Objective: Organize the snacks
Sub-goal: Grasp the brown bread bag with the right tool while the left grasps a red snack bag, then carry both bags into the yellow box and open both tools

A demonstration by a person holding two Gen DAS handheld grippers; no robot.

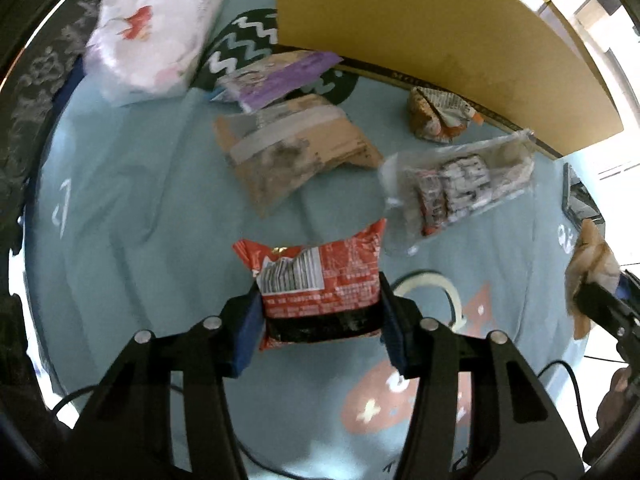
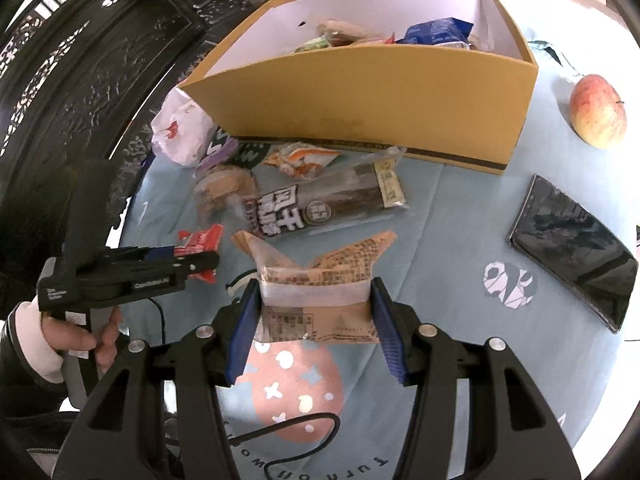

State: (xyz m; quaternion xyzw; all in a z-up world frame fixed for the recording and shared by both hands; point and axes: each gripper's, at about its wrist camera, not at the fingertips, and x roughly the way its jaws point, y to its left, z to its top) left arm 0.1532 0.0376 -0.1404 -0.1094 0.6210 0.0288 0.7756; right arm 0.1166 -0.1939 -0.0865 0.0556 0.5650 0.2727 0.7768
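My left gripper (image 1: 320,296) is shut on a red snack packet (image 1: 320,280) and holds it above the blue cloth; it also shows in the right wrist view (image 2: 200,258) with the red packet (image 2: 200,242). My right gripper (image 2: 316,300) is shut on a tan snack packet (image 2: 316,280), seen at the right edge of the left wrist view (image 1: 590,264). The yellow cardboard box (image 2: 360,96) stands behind, holding several snacks. Loose on the cloth lie a tan packet (image 1: 288,152), a clear bag of wrapped pieces (image 1: 460,188), a purple packet (image 1: 276,76) and a small brown packet (image 1: 440,116).
A white floral bag (image 1: 156,28) lies at the far left. An apple (image 2: 598,110) and a black phone (image 2: 572,248) lie right of the box. A dark carved cabinet (image 2: 80,80) stands at the left. A black cable (image 2: 288,432) runs across the cloth.
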